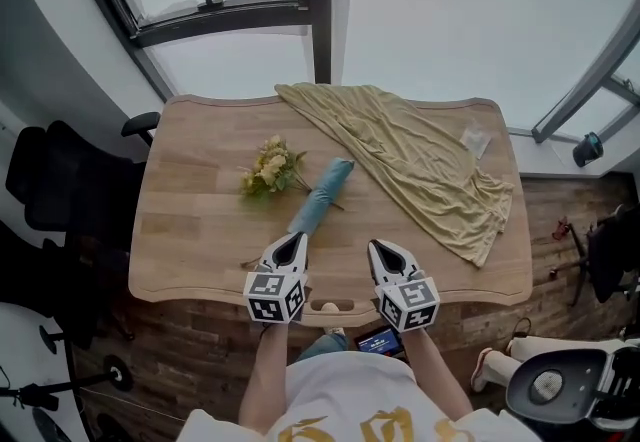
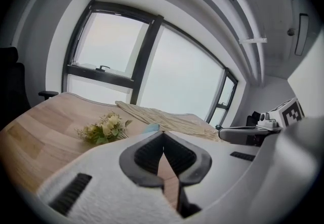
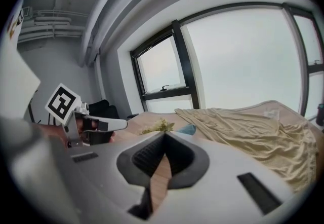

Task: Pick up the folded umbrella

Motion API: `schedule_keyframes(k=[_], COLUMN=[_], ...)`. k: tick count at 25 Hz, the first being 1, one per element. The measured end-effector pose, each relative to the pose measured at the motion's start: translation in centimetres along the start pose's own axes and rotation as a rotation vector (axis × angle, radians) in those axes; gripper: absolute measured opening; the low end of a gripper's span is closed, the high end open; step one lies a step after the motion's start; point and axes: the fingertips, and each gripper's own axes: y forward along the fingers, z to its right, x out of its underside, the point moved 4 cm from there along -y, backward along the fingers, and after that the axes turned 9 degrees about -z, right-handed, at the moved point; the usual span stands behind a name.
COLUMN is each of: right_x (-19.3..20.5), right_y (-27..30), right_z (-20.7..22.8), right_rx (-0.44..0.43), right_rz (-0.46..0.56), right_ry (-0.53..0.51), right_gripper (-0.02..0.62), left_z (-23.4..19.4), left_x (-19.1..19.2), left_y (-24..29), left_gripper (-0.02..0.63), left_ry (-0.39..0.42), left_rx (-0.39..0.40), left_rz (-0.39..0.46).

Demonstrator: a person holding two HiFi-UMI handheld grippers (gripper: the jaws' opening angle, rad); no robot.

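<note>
Nearest me, both grippers sit over the near edge of the wooden table point(image 1: 190, 250), side by side with a gap between them. The left gripper point(image 1: 296, 240) has its jaws closed tip to tip, and the left gripper view shows only bare wood behind the slit. The right gripper point(image 1: 381, 247) is the same, its jaws meeting in a point with nothing held. Just past the left gripper's tips lies the folded umbrella point(image 1: 320, 195), a blue roll flat on the table and slanting away to the right. Its near end is so close to those tips that from overhead I can't tell whether they touch. Left of the umbrella's far end rests a small bunch of yellow flowers point(image 1: 268, 168). Beyond, a crumpled tan cloth point(image 1: 420, 165) spreads from the back edge toward the right side. Behind the table stands a large window point(image 1: 450, 10).
</note>
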Motion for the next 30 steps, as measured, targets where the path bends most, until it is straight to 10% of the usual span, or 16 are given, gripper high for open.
schedule_keyframes(k=[30], right_x=[-1.1], right_y=[3.3], right_z=[3.6], right_rx=[0.038], right_rz=[0.015], right_ry=[0.018], right_gripper=[0.011], left_z=[-2.0], left_x=[-2.7], left_y=[5.7], left_gripper=[0.020], left_ry=[0.006], left_rx=[0.033], left_rz=[-0.028])
